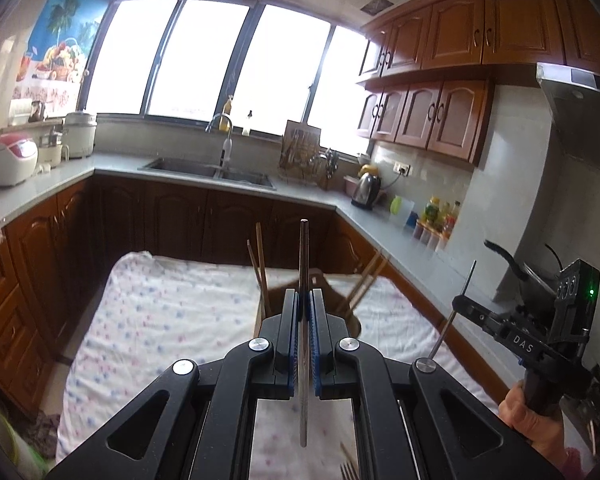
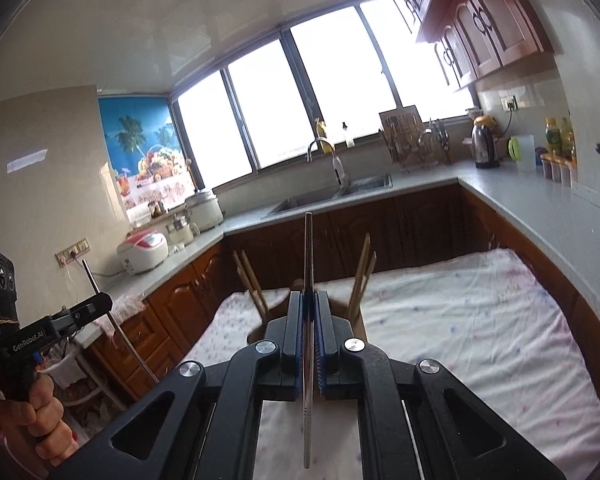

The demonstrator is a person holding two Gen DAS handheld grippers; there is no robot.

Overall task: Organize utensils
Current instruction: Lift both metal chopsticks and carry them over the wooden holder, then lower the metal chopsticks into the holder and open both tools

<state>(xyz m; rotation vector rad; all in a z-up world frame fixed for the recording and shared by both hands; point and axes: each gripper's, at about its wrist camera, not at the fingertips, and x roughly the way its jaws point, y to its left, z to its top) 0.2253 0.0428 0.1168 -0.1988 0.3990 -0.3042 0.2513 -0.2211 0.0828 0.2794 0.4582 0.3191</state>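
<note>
My left gripper (image 1: pixel 304 300) is shut on a metal chopstick (image 1: pixel 304 248) that stands upright between its pads, above the table. My right gripper (image 2: pixel 309 300) is shut on a second metal chopstick (image 2: pixel 308 248), also upright. Each gripper shows in the other's view: the right one (image 1: pixel 460 304) at the right, the left one (image 2: pixel 100 300) at the left, each with its chopstick. Behind both grippers stands a brown utensil holder (image 1: pixel 324 280) with wooden chopsticks (image 1: pixel 260 256) leaning in it; it also shows in the right wrist view (image 2: pixel 260 334). A fork's tines (image 1: pixel 348 470) show below.
The table carries a white cloth with small dots (image 1: pixel 172 304). Wooden cabinets and a grey countertop (image 1: pixel 380 224) ring the room, with a sink (image 1: pixel 212 168), kettle (image 1: pixel 366 190), rice cooker (image 1: pixel 10 160) and bottles (image 1: pixel 440 216).
</note>
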